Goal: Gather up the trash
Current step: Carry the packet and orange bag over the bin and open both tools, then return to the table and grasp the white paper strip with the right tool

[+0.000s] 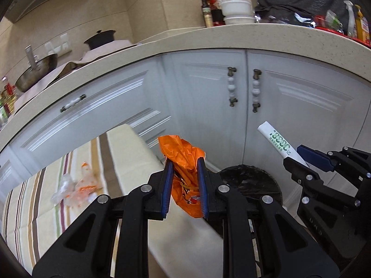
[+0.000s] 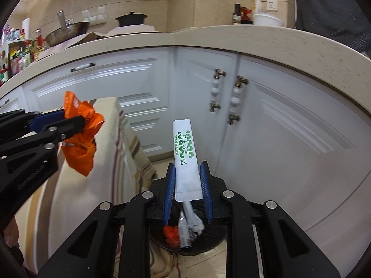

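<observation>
Two grippers level | left gripper [image 1: 184, 180] clamps orange wrapper [image 1: 185, 162] | right gripper [image 2: 187, 185] clamps white sachet [image 2: 185, 157] over bin [image 2: 208, 238]

Orange plastic bag [image 1: 185, 173]: crumpled, clamped upright. White sachet [image 2: 186, 159], green print: flat, held above black bin [image 2: 208, 241] containing wrappers. Clear orange-printed wrappers [image 1: 76, 187]: on striped worktop.

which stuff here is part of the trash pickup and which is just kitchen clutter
Part of the job:
- crumpled orange plastic bag, clamped in the left gripper
- white paper sachet with green print, clamped in the right gripper
- round black trash bin below, already holding scraps
- clear and orange wrappers on the striped tablecloth

Just lying about:
- metal wok
- black lidded pot
- white bowls
</observation>
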The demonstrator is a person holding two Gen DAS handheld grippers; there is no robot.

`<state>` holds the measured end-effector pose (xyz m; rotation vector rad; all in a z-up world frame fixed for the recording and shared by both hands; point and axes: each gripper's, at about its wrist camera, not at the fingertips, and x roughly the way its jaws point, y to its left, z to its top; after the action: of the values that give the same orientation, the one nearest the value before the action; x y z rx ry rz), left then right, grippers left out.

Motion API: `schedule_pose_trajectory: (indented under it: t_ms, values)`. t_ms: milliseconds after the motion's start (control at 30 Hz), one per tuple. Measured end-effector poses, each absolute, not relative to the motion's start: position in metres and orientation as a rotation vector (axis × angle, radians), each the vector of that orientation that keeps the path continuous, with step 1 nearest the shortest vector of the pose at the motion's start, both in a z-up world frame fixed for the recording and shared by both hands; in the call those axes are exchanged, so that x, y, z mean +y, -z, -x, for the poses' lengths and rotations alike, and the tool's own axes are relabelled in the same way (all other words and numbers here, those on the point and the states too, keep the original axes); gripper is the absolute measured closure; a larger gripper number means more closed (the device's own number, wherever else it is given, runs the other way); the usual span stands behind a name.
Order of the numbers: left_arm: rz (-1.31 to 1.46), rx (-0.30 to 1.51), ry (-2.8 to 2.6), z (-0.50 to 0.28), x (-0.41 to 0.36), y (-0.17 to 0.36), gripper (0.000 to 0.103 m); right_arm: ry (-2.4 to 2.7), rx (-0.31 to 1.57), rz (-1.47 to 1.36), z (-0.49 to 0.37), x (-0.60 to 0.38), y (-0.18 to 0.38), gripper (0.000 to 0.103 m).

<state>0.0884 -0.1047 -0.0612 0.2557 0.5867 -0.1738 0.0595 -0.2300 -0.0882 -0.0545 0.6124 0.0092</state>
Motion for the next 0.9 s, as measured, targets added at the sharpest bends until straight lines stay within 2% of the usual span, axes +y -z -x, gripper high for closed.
schedule_pose_trajectory:
  t_ms: [267,333,367,400,533,700,900]
  values:
    - [-0.287,0.619,0.206,-0.108,-0.137,0.082,0.082,0.027,0.626,0.049,-0.065,-0.247,0.099,0.08]
    - [-0.305,0.634,0.203,-0.115,-0.143,0.09,0.077,0.042,0.63,0.048,-0.069,-0.251,0.104,0.075]
    - [-0.309,0.638,0.196,-0.117,-0.144,0.092,0.065,0.048,0.635,0.047,-0.071,-0.253,0.107,0.071]
    - [-0.309,0.641,0.186,-0.121,-0.145,0.096,0.055,0.06,0.64,0.047,-0.074,-0.256,0.112,0.062]
    - [-0.295,0.669,0.182,-0.128,-0.144,0.101,0.051,0.076,0.656,0.037,-0.078,-0.263,0.119,0.058]
    - [-0.258,0.676,0.169,-0.126,-0.131,0.097,0.037,0.066,0.656,0.018,-0.076,-0.263,0.117,0.057]
    - [-0.224,0.668,0.128,-0.114,-0.103,0.083,0.032,0.021,0.652,0.011,-0.078,-0.25,0.11,0.056]
